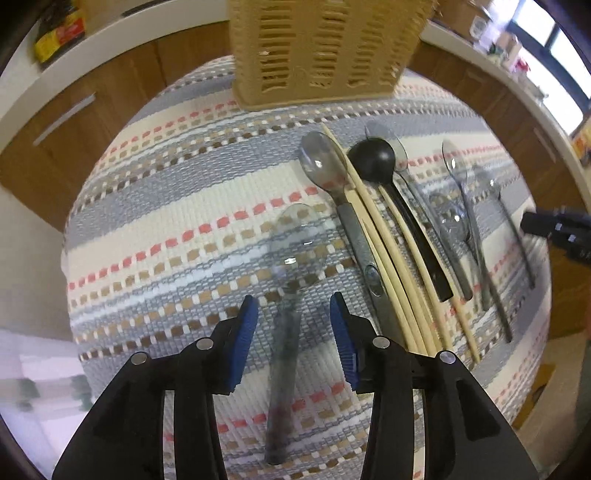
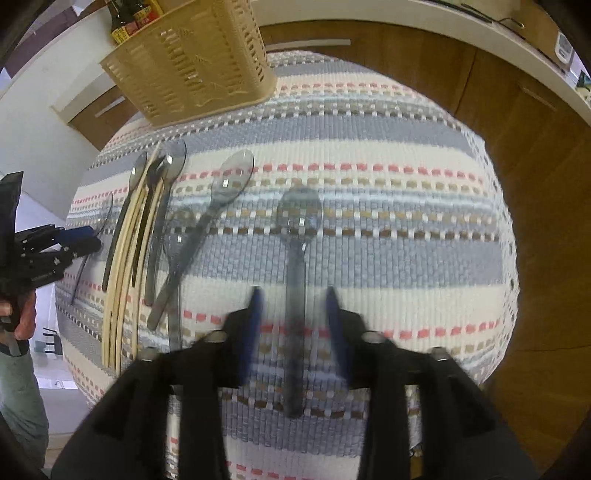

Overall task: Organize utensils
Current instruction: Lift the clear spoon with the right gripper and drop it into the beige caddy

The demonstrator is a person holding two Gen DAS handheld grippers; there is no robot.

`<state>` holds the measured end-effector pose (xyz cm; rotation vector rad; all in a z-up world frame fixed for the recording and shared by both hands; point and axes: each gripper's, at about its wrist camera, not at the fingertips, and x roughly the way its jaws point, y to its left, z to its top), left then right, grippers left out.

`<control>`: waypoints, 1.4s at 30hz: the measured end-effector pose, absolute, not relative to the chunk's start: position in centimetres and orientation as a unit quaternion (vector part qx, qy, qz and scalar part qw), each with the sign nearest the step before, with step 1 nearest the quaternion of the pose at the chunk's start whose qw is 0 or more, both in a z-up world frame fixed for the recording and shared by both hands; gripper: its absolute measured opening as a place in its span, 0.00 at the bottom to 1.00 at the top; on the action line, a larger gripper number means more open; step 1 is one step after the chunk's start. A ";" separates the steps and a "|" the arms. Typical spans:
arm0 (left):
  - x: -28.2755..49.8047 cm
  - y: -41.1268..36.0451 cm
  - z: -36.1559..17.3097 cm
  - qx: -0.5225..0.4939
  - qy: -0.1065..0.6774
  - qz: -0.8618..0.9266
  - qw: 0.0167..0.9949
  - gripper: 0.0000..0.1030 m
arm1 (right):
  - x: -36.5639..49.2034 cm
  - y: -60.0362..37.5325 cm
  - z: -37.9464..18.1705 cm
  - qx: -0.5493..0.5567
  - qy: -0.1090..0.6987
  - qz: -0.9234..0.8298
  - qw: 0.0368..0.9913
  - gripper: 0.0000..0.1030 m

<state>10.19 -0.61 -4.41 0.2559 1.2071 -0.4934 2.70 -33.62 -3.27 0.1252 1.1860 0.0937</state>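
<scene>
A beige slotted utensil basket [image 1: 317, 51] stands at the far edge of a striped woven mat [image 1: 177, 206]; it also shows in the right wrist view [image 2: 192, 62]. My left gripper [image 1: 293, 306] is open, its blue pads on either side of the handle of a clear plastic spoon [image 1: 291, 258] lying on the mat. To its right lie a metal spoon [image 1: 343, 206], cream chopsticks [image 1: 384, 258], a black ladle [image 1: 391, 184] and several clear spoons [image 1: 458, 210]. My right gripper [image 2: 293, 295] is open, straddling the handle of another clear spoon [image 2: 297, 236].
Wooden cabinets [image 2: 517, 110] and a white counter [image 1: 110, 33] ring the mat. Dark bottles [image 2: 129, 14] stand behind the basket. The left gripper [image 2: 66, 243] and a hand show at the left of the right wrist view. The right gripper's tip [image 1: 554, 229] shows at the right of the left wrist view.
</scene>
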 end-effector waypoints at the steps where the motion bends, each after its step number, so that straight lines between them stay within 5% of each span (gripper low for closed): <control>1: 10.2 -0.9 -4.4 0.126 0.561 -0.228 0.786 0.37 | 3.2 -33.7 -3.0 0.059 0.556 0.045 0.828 0.52; 6: 10.2 -2.2 -4.4 0.181 0.562 -0.223 0.775 0.31 | 5.6 -33.8 -3.3 0.049 0.583 0.041 0.810 0.50; 8: 10.3 -2.5 -4.2 0.182 0.565 -0.223 0.773 0.24 | 6.5 -33.6 -4.0 0.044 0.602 0.036 0.796 0.34; 9: 10.3 -2.6 -4.1 0.187 0.564 -0.216 0.775 0.11 | 6.8 -33.4 -4.3 0.044 0.610 0.035 0.790 0.33; 14: 10.7 -3.4 -3.7 0.179 0.544 -0.210 0.792 0.10 | 7.4 -31.5 -4.3 -0.008 0.608 0.027 0.794 0.11; 20: 11.5 -2.8 1.4 0.101 0.476 -0.237 0.841 0.10 | 6.8 -30.8 -0.6 -0.007 0.561 0.042 0.827 0.10; 32: 17.3 -3.7 15.5 -0.031 0.269 -0.277 0.922 0.10 | 11.2 -29.1 15.1 0.020 0.317 0.092 0.944 0.10; 42: 21.0 -5.5 16.7 -0.076 0.118 -0.217 0.966 0.10 | 16.7 -28.2 16.4 0.044 0.139 0.036 0.989 0.10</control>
